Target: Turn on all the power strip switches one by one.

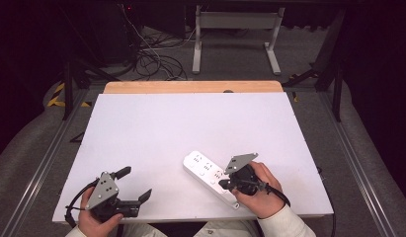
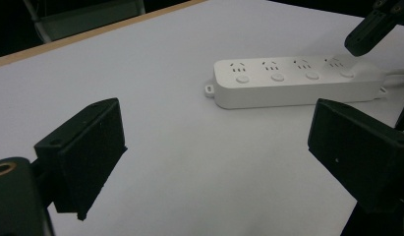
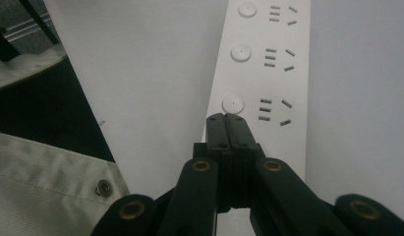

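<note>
Pressing looks to be the step in hand: the right gripper (image 3: 228, 120), fingers pressed together, hovers over the near end of the white power strip (image 1: 210, 177), its tips at a round switch button (image 3: 232, 103). Whether any switch is already pushed cannot be told. The strip lies near-right on the white desk (image 1: 156, 133). The left gripper (image 2: 214, 162) waits near-left, fingers spread, holding nothing. No brand or writing is readable.
</note>
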Demonstrator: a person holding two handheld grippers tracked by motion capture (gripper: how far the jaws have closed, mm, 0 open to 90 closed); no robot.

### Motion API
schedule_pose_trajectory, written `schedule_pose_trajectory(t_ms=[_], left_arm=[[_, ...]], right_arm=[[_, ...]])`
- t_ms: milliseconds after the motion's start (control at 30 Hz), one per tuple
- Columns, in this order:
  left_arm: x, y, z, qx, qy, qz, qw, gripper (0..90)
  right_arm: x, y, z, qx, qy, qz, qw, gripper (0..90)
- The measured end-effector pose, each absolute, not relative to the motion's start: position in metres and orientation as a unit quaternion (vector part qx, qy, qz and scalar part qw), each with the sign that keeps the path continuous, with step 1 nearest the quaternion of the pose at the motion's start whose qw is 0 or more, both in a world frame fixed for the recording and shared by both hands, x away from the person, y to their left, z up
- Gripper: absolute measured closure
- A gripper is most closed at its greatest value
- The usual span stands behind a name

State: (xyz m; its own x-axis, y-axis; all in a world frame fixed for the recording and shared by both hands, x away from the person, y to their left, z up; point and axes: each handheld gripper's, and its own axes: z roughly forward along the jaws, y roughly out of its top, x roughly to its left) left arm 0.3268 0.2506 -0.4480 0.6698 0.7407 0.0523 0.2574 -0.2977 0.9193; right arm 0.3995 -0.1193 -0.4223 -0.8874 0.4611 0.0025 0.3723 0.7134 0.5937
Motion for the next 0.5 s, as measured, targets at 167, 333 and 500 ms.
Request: schedule_pose_trajectory(t_ms=[167,333,500], left_arm=[[0.3268,0.2506,-0.448,0.768,0.325,0.244,0.495,7.4],[0.3268,0.2506,-0.448,0.768,0.325,0.245,0.495,7.5],[0.3269,0.2506,-0.4481,0.768,0.326,0.245,0.493,7.5]], right_arm=[[0.4018,-0.117,-0.4254,0.239,0.929,0.278,0.059,90.0],[0.4035,-0.1151,-0.4286,0.246,0.932,0.259,0.051,90.0],[0.4047,-0.1126,-0.4314,0.246,0.936,0.248,0.048,90.0]])
